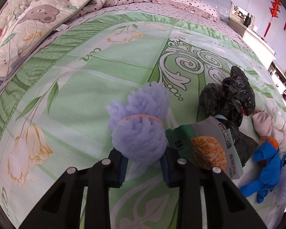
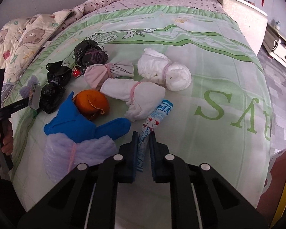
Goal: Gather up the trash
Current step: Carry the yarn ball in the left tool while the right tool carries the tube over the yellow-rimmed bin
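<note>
On the bed (image 1: 85,61), my left hand-held gripper (image 1: 145,164) pinches a lavender bundle (image 1: 139,127); my right hand-held gripper (image 2: 144,152) clamps a snack wrapper (image 2: 152,122), orange peel (image 2: 91,103) at ten o'clock.

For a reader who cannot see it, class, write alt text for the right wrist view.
The right gripper is shut on a blue-and-white snack wrapper above a green floral bedsheet. Beyond lie tied cloth bundles, an orange peel, a blue glove and black bags.
</note>
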`<move>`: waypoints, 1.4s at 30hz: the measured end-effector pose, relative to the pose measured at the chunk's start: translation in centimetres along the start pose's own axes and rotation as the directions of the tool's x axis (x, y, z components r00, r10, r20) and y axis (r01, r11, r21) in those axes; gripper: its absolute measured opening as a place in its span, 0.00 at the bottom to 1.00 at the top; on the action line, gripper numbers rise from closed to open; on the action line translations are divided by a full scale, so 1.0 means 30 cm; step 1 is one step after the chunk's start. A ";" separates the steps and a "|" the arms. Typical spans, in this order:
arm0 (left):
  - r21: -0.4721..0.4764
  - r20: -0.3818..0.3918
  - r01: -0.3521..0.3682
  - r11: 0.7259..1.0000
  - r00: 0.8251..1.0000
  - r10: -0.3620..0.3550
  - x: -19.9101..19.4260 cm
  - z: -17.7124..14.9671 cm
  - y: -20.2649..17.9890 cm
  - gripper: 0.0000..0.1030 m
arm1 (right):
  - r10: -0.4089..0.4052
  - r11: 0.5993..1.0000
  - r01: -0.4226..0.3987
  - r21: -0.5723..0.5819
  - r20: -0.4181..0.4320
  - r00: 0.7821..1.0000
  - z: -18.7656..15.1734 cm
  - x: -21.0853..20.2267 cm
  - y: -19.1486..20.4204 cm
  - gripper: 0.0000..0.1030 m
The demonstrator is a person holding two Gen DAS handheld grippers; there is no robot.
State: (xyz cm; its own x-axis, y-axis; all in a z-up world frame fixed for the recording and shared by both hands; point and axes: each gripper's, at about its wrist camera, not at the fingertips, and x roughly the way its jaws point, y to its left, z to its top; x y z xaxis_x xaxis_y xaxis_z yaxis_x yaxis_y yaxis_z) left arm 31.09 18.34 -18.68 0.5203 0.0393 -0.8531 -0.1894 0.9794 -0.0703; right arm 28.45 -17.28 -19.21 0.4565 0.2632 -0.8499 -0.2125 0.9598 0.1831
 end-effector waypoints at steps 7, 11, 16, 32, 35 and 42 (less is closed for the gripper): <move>-0.017 0.022 0.020 1.000 1.000 -0.020 -0.030 -0.005 0.017 0.27 | 0.044 0.998 -0.046 0.036 0.062 0.997 0.002 -0.080 -0.014 0.09; -0.013 0.060 0.020 1.000 0.998 -0.019 -0.072 -0.007 0.019 0.27 | 0.041 0.998 -0.045 0.038 0.104 0.994 -0.001 -0.130 -0.023 0.09; 0.003 0.132 0.011 1.000 0.991 -0.011 -0.156 -0.013 0.007 0.27 | 0.026 0.999 -0.032 0.029 0.180 0.983 -0.001 -0.213 -0.030 0.09; 0.099 0.275 0.172 0.980 0.942 -0.193 -0.537 -0.074 -0.310 0.26 | 0.035 0.999 -0.032 -0.013 0.341 0.939 -0.071 -0.604 -0.077 0.09; 0.107 0.271 0.199 0.974 0.937 -0.221 -0.577 -0.079 -0.379 0.26 | 0.027 1.000 -0.025 -0.008 0.360 0.933 -0.089 -0.676 -0.102 0.09; 0.222 0.261 0.256 0.941 0.914 -0.310 -0.662 -0.122 -0.600 0.27 | -0.020 1.000 0.023 -0.001 0.411 0.911 -0.151 -0.846 -0.185 0.09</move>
State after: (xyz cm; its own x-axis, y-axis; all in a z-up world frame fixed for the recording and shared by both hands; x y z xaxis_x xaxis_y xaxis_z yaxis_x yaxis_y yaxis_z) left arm 21.11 -0.80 -2.37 0.7516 -0.2163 -0.6231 0.1400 0.9755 -0.1697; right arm 14.13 -29.73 -0.91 0.7758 0.2604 -0.5748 -0.2032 0.9655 0.1632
